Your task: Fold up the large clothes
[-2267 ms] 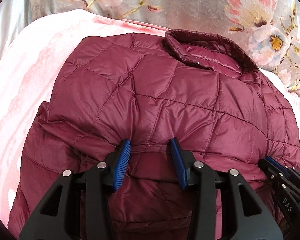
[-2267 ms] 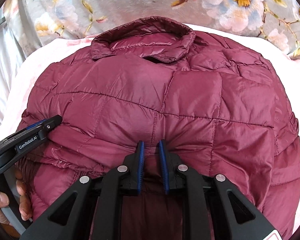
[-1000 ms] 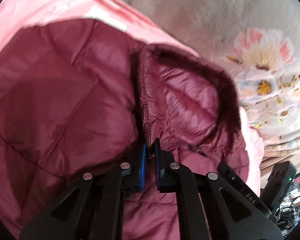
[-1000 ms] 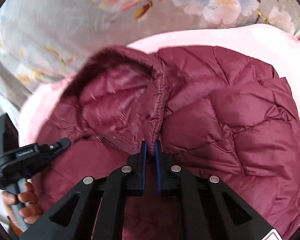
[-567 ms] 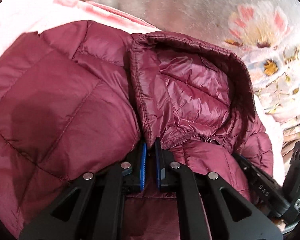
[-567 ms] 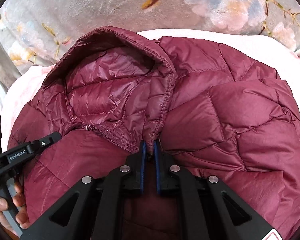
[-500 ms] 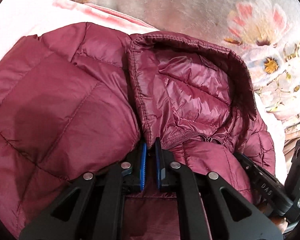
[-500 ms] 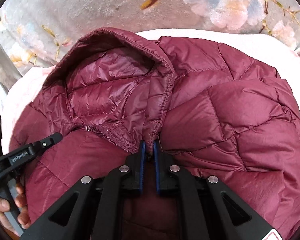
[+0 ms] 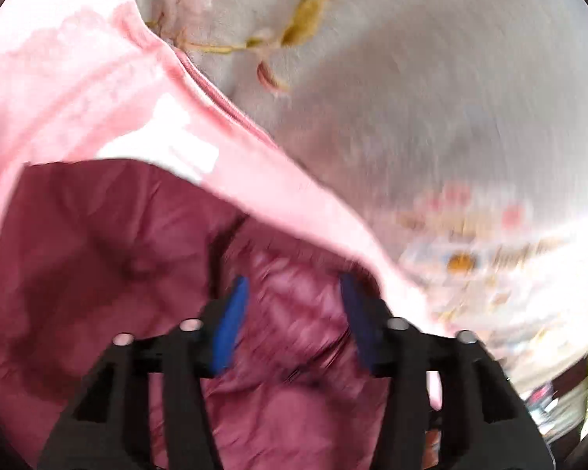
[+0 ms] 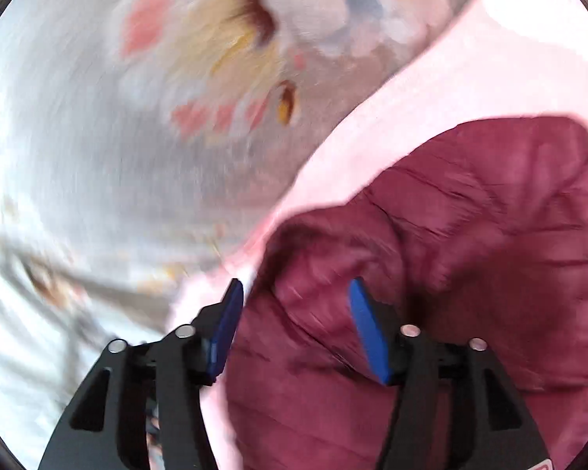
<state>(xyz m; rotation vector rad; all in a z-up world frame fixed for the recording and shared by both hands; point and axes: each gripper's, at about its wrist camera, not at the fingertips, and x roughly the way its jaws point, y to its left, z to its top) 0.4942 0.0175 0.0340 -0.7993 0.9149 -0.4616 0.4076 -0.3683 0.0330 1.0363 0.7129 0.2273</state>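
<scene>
A: How does the left gripper (image 9: 292, 323) look?
B: Black plastic arms with triangular holes, round silver screws and blue pads (image 9: 231, 325) on the fingers.
A: And the right gripper (image 10: 294, 329)?
B: The same build: black frame, silver screws, blue pads (image 10: 368, 331). A red and white label sits at its lower right corner.

A soft pink blanket (image 9: 78, 90) lies beside a grey plush cover with printed flowers (image 10: 200, 51), both blurred.
</scene>
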